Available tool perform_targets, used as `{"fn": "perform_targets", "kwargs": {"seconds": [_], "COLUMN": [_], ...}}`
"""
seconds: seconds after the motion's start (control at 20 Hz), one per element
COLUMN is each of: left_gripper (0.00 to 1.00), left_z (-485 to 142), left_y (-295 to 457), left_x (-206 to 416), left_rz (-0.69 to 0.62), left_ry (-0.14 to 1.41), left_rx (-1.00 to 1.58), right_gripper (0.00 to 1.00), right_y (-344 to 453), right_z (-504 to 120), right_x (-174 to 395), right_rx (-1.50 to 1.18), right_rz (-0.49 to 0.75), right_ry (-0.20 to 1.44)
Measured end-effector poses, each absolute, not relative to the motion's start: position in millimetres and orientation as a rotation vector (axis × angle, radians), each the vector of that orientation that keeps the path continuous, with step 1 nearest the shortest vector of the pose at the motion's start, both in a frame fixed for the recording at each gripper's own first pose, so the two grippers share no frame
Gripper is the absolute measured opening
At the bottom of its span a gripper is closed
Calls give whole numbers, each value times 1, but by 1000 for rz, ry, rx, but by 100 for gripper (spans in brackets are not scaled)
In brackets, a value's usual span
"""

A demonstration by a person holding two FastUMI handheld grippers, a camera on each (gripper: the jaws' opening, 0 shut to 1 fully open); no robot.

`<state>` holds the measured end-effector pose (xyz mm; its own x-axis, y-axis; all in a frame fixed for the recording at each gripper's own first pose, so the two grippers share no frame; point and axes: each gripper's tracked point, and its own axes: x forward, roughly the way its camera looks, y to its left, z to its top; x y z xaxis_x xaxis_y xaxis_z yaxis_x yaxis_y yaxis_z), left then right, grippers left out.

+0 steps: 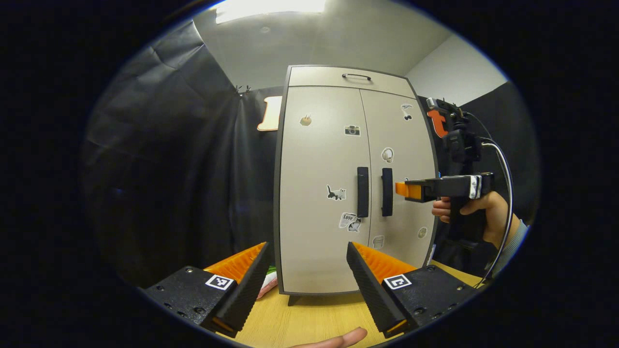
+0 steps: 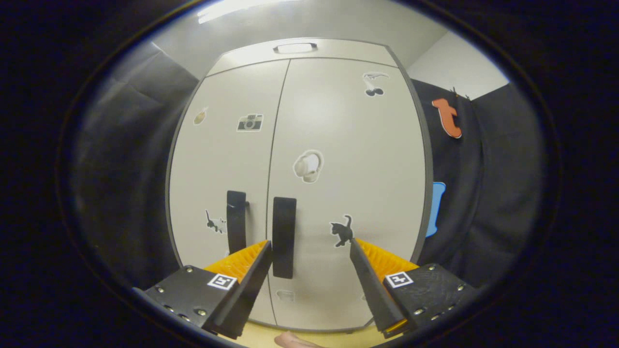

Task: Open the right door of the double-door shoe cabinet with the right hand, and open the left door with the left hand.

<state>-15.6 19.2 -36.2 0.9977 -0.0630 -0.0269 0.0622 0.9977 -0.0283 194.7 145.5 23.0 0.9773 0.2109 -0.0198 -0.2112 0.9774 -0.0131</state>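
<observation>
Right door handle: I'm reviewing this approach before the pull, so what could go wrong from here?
1. The right gripper is open near the right handle, which sits close to one finger; it may close off-centre and slip.
2. The left handle is right beside it; a finger might snag it.
3. The cabinet stands freely on the table; pulling may drag it.

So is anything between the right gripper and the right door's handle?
Nothing visible. The right gripper is open just short of the right door handle, its fingers either side, and both cabinet doors are closed.
</observation>
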Motion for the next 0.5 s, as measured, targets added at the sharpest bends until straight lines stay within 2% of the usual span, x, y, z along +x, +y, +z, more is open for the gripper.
{"fn": "perform_targets", "kwargs": {"seconds": [0.25, 0.4, 0.45, 0.5], "left_gripper": [95, 97, 97, 97], "left_z": [-41, -45, -48, -49], "left_y": [35, 42, 44, 46], "left_x": [-24, -28, -31, -32], "left_rz": [-62, -62, -64, -69], "left_ry": [33, 32, 36, 36], "left_rx": [-24, -31, -35, -39], "right_gripper": [96, 94, 96, 94], "right_y": [180, 178, 176, 177], "right_z": [18, 10, 7, 4], "right_x": [211, 227, 233, 237], "right_rx": [-9, -74, -89, -88], "right_rz": [241, 165, 135, 132], "right_ry": [35, 44, 42, 42]}}
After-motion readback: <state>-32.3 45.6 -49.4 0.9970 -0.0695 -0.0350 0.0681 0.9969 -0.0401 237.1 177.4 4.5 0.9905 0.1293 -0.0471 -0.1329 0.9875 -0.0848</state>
